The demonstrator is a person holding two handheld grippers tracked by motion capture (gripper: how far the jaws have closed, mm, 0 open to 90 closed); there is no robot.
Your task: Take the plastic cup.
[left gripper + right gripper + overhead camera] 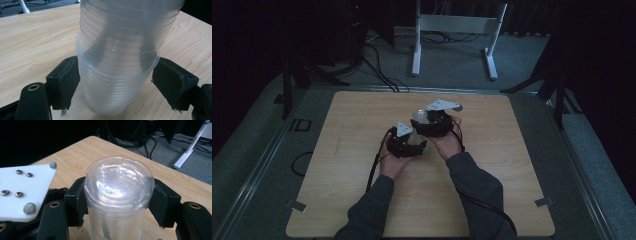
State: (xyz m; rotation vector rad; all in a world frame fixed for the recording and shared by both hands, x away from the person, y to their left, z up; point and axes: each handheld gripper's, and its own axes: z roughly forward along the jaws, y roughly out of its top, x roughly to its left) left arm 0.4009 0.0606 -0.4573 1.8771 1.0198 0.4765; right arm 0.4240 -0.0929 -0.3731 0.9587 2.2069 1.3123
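Between both tongs, nested clear cups (117,62)

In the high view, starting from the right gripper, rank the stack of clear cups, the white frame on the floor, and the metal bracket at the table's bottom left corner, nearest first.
1. The stack of clear cups, between the jaws of the right gripper, mid-table.
2. The white frame, on the floor beyond the table's far edge.
3. The metal bracket, at the near left corner; only slightly farther than the frame.
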